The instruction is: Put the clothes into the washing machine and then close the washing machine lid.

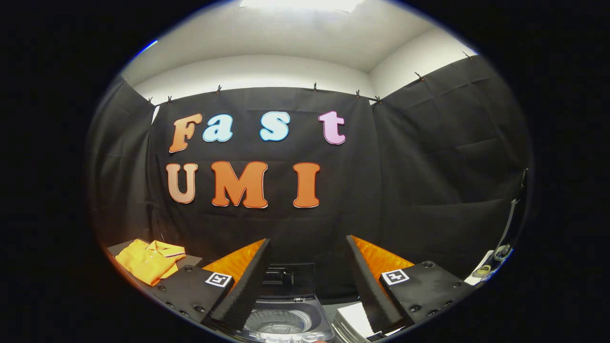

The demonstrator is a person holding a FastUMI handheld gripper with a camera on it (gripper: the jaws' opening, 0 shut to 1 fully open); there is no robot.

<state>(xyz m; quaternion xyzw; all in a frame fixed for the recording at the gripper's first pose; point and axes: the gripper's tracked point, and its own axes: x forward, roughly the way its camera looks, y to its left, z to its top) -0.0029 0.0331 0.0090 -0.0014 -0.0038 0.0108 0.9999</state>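
Note:
An orange polo shirt (148,260) lies folded on a dark surface (189,260), off to the left of my left finger. A small top-loading washing machine (281,317) stands below and between my fingers, with its lid (288,276) raised upright at the back and the drum (275,323) showing inside. My gripper (307,259) hangs above the machine, open wide, with nothing between its fingers.
Black cloth walls close the booth behind and to the right. A white flat object (355,318) lies just right of the washing machine. Small items (491,264) and a hanging cable sit at the far right.

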